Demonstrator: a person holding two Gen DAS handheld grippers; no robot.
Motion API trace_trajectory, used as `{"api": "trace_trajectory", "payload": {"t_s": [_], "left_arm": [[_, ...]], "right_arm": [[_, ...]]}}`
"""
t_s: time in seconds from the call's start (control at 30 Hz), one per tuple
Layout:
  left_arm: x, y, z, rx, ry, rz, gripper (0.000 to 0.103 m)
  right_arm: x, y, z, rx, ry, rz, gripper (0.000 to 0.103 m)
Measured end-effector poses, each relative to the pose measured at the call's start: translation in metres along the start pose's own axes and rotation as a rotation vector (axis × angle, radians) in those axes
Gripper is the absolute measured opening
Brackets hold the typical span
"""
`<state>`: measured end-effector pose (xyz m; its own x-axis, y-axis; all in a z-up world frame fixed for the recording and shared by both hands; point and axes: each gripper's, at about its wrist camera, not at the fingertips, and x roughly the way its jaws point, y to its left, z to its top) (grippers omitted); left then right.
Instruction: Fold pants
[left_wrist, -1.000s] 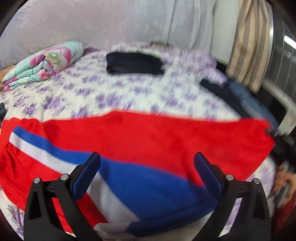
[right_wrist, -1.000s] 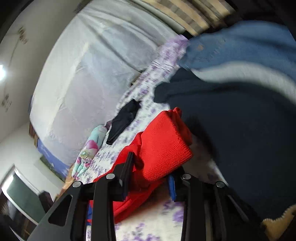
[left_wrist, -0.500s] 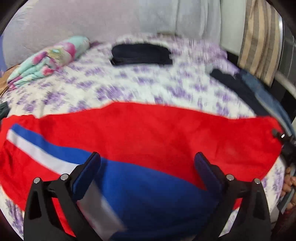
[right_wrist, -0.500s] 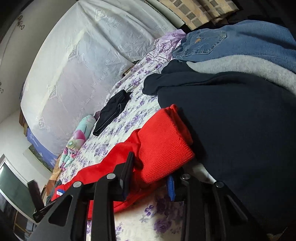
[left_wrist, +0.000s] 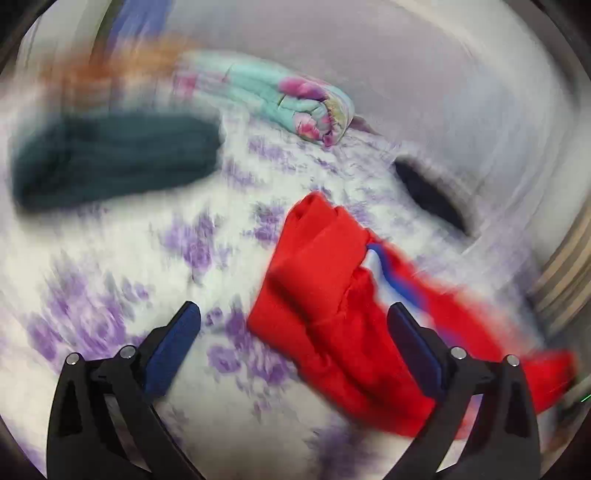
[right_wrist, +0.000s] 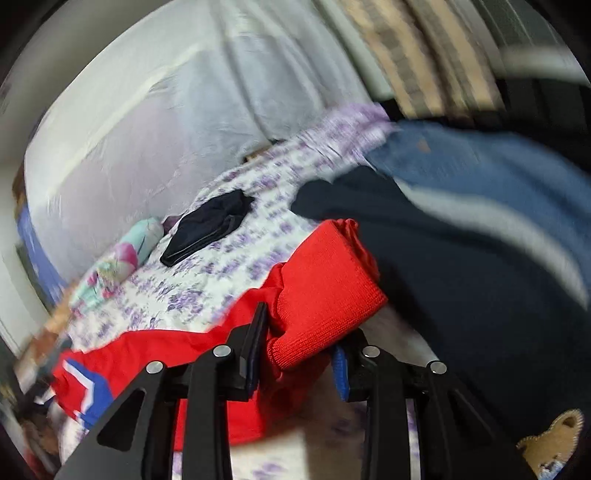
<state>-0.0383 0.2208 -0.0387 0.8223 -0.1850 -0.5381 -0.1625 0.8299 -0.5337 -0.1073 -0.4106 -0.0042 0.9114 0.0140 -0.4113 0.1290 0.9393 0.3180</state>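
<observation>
Bedding fills both views: a white bedsheet printed with purple flowers (left_wrist: 122, 266) covers the bed, and a pale grey-white curtain (right_wrist: 155, 122) hangs behind it. In the left wrist view, much blurred, a dark teal folded cloth (left_wrist: 110, 158) lies at the far left, a rolled mint-green quilt with pink flowers (left_wrist: 291, 107) sits further along near the curtain, and a small black folded garment (left_wrist: 428, 195) lies to the right of that. In the right wrist view a heap of dark navy fabric (right_wrist: 461, 295) and blue denim jeans (right_wrist: 480, 162) rises at the right, with beige striped drapery (right_wrist: 417, 59) above.

The red pants with a blue and white side stripe (left_wrist: 332, 295) lie stretched across the sheet. One end is bunched in thick folds just ahead of the left gripper (left_wrist: 295, 343), whose jaws stand wide apart, holding nothing, though the right finger overlaps the cloth. The other end, a ribbed red band, is clamped between the narrow jaws of the right gripper (right_wrist: 299, 347), beside the navy heap.
</observation>
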Motion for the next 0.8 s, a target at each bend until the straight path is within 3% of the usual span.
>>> {"api": "trace_trajectory", "payload": {"t_s": [0.07, 0.23, 0.37, 0.5, 0.6, 0.7, 0.77, 0.8], "left_arm": [[-0.008, 0.012, 0.001, -0.053, -0.042, -0.077, 0.098], [-0.008, 0.000, -0.005, 0.000, -0.056, -0.039, 0.098], [-0.012, 0.007, -0.005, -0.029, -0.070, -0.096, 0.098], [-0.013, 0.011, -0.003, -0.046, -0.076, -0.116, 0.098], [-0.012, 0.010, -0.003, -0.043, -0.077, -0.115, 0.098], [-0.013, 0.010, -0.003, -0.043, -0.077, -0.115, 0.098], [-0.013, 0.010, -0.003, -0.044, -0.077, -0.116, 0.098], [-0.013, 0.009, -0.003, -0.043, -0.077, -0.116, 0.098]], "right_arm": [[-0.003, 0.025, 0.005, -0.085, -0.016, -0.013, 0.030], [0.003, 0.117, 0.001, -0.356, -0.029, -0.019, 0.029], [0.018, 0.196, -0.025, -0.623, -0.029, -0.041, 0.028], [0.049, 0.260, -0.078, -0.907, 0.111, -0.004, 0.029], [0.049, 0.274, -0.099, -0.957, 0.153, 0.055, 0.034], [0.034, 0.266, -0.085, -0.902, 0.134, 0.091, 0.046], [0.026, 0.262, -0.076, -0.853, 0.129, 0.124, 0.071], [0.021, 0.257, -0.071, -0.823, 0.137, 0.158, 0.073]]}}
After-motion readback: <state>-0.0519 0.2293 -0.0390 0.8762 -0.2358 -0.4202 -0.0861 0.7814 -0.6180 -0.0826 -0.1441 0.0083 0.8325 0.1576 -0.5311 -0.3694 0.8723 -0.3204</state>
